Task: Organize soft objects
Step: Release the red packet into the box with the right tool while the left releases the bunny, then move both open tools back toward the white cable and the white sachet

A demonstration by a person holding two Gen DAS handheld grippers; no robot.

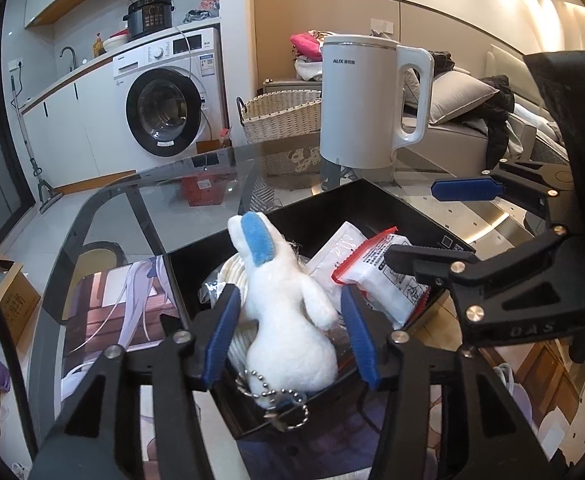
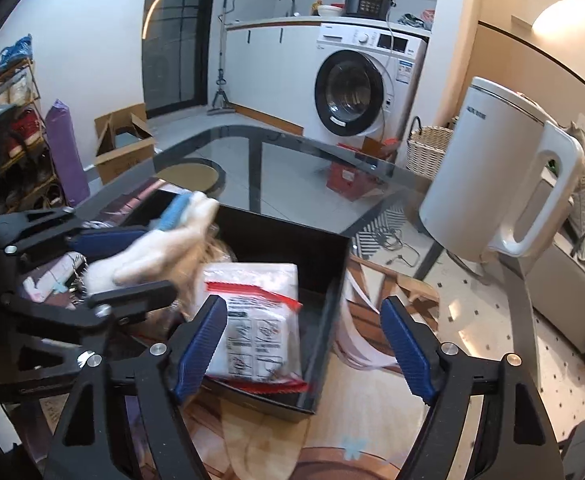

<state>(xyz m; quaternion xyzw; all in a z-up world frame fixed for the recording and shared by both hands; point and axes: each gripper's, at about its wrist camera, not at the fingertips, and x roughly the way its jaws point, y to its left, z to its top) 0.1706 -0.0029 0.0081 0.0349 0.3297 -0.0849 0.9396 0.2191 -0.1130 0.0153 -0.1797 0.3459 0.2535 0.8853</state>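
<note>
A small flat, washing machine against the far wall and a wicker basket on the floor beyond, and in the middle a glass worktop with a printed mat on it and a tall white kettle standing at the far side. On the mat sits a black box, open at the top, and the tidying seems well on. Inside it lies a white plush rabbit with a blue ear, its ball chain spilling over the near wall, and beside it a white packet with a red zip strip, with another pale wrapped packet and what looks like a coil of white cord underneath. The left claw straddles the rabbit with its blue pads a little clear of the fur on both sides, so I judge the toy let go and resting in the box. The right claw stands wide over the red-strip packet, nothing pinched between its pads; that packet, too, looks dropped, though it is blurred in that view. No soft thing is left loose on the parts of the worktop that show here, though the near edge and the sides are hidden. What remains, I would guess, is to draw both claws back and perhaps tuck the chain inside.
</note>
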